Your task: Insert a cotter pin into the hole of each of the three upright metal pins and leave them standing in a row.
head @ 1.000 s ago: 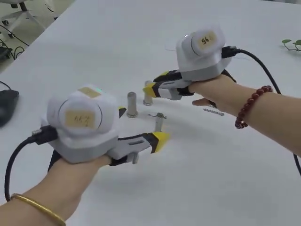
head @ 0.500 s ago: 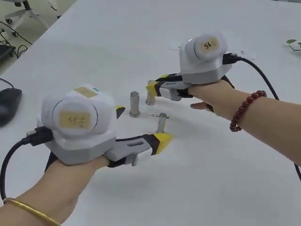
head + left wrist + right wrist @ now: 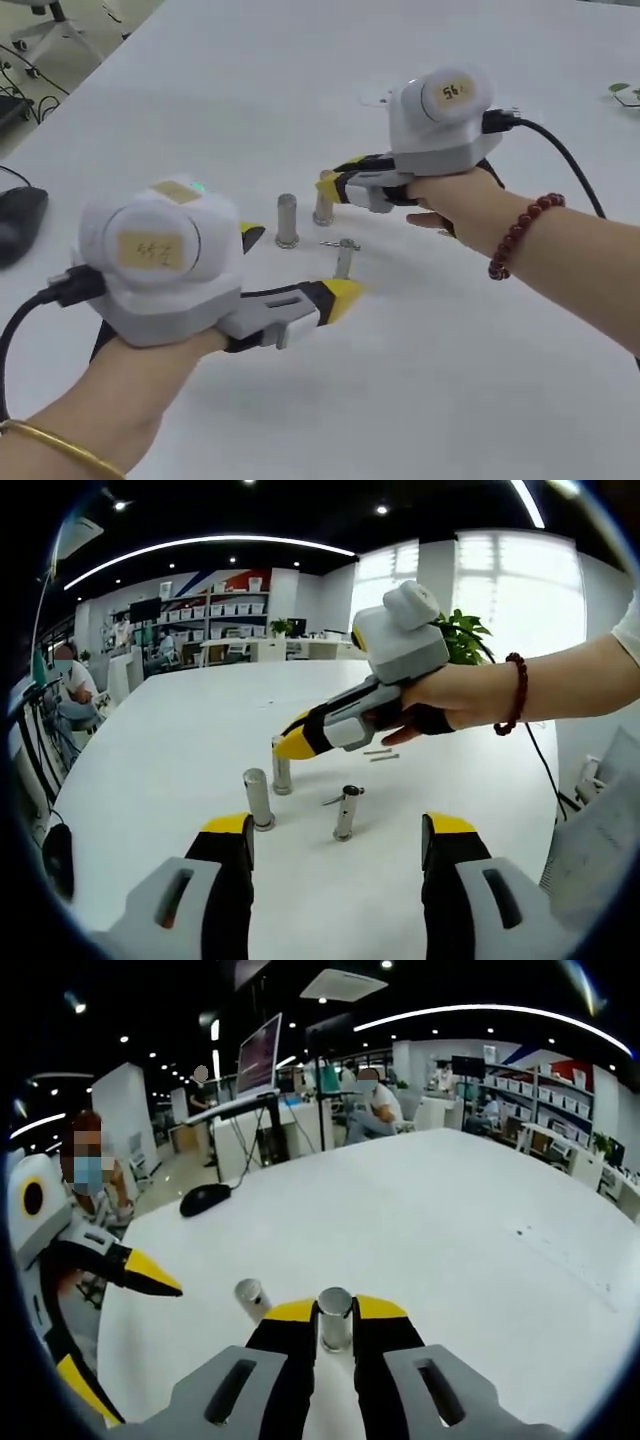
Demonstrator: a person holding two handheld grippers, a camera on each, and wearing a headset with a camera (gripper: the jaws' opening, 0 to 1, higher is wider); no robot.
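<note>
Three short metal pins stand on the white table. The near pin (image 3: 344, 258) (image 3: 346, 812) has a cotter pin (image 3: 329, 243) through its hole. The middle pin (image 3: 287, 220) (image 3: 258, 798) (image 3: 250, 1296) stands bare. My right gripper (image 3: 326, 186) (image 3: 335, 1310) is shut on the far pin (image 3: 322, 209) (image 3: 335, 1322), one jaw on each side near its top. My left gripper (image 3: 297, 262) (image 3: 338, 826) hovers open just in front of the pins, holding nothing. Two loose cotter pins (image 3: 378, 753) lie on the table behind the right hand.
A black mouse (image 3: 15, 215) (image 3: 205, 1198) lies near the table's left edge. Black cables trail from both grippers. Green plant leaves (image 3: 625, 92) sit at the far right. People sit at desks beyond the table.
The right gripper stays at the far pin, barely shifted. The left gripper has drifted slightly back toward me. The pins have not moved.
</note>
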